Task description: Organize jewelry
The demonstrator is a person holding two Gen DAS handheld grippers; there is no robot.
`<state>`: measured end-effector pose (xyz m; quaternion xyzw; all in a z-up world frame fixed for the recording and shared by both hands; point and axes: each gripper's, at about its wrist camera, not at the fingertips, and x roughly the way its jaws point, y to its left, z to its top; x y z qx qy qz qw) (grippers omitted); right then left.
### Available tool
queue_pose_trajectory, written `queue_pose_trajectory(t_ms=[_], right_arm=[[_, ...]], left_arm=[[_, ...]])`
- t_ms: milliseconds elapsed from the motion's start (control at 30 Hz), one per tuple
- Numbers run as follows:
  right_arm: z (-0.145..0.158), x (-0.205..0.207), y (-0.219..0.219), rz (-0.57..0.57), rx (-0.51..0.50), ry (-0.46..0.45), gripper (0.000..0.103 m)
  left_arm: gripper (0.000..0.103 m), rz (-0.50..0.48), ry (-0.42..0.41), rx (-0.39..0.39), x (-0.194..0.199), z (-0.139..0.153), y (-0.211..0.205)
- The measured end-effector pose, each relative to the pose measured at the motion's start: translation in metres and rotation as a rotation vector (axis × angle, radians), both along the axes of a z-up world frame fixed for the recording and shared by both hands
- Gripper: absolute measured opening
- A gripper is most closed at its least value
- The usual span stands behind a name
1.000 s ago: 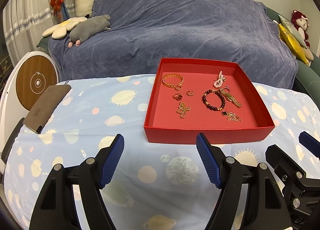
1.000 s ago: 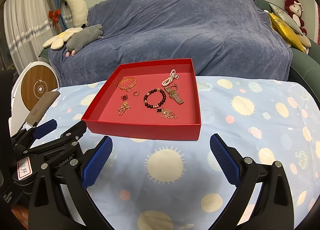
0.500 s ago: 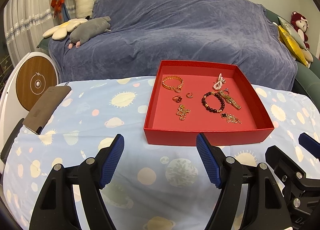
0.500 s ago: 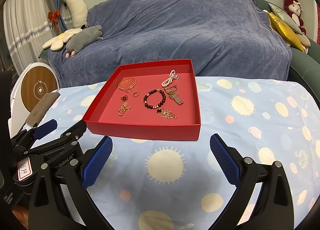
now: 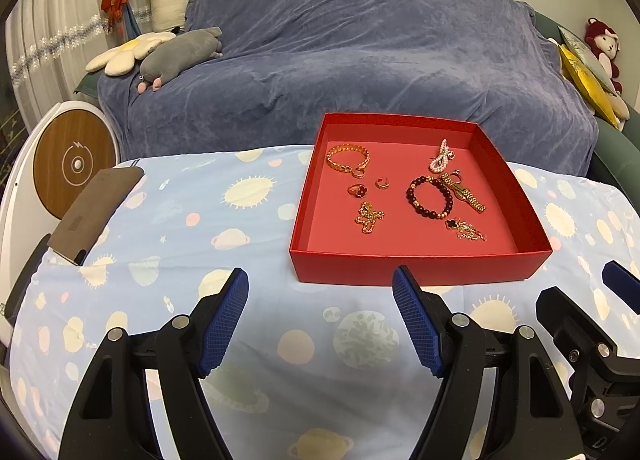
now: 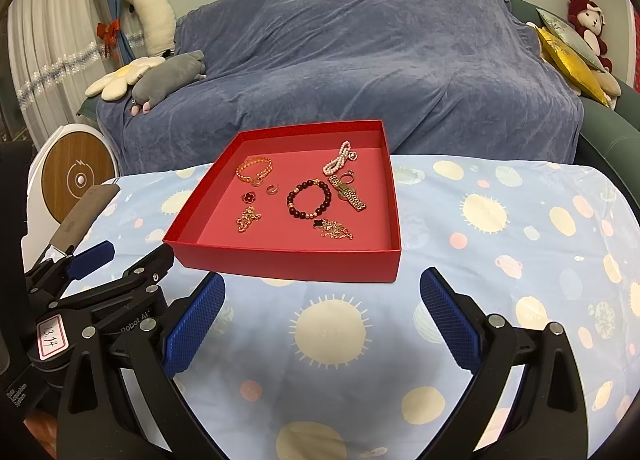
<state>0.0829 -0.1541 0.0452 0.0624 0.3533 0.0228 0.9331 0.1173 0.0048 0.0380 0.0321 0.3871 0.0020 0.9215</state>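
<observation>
Both jaws wide, nothing between them: left gripper [image 5: 320, 284] and right gripper [image 6: 322, 286] hover over the tablecloth [image 6: 500, 260]. Red tray [image 5: 420, 270] at 12 o'clock of both, jewelry inside: gold bracelet [image 5: 347, 157] at 11, beaded bracelet [image 5: 429, 196] centre-right.

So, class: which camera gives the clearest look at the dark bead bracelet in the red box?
The right wrist view: the bead bracelet sits near the picture's centre, its whole loop visible. The left wrist view also shows the full bracelet, but further right of centre, with no better detail.
</observation>
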Motion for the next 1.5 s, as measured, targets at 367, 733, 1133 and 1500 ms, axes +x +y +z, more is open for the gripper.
queue_pose_trajectory(t_ms=[367,733,1133,1500], right_arm=[[0.0006,0.0007,0.0003,-0.006,-0.001,-0.004,0.096],[0.0013,0.0002,0.0004,-0.003,-0.004,-0.005,0.096],[0.0012,0.0002,0.0005,-0.003,-0.004,-0.006,0.096],[0.0008,0.0004,0.0007,-0.004,-0.004,-0.005,0.096]], left_arm=[[0.072,-0.01,0.012,0.0,-0.0001,-0.0011,-0.0004],[0.076,-0.013,0.03,0.002,0.0002,-0.002,-0.0009],[0.08,-0.015,0.015,0.022,-0.002,-0.0017,-0.0016],[0.08,-0.007,0.031,0.021,-0.0014,-0.004,-0.0013]])
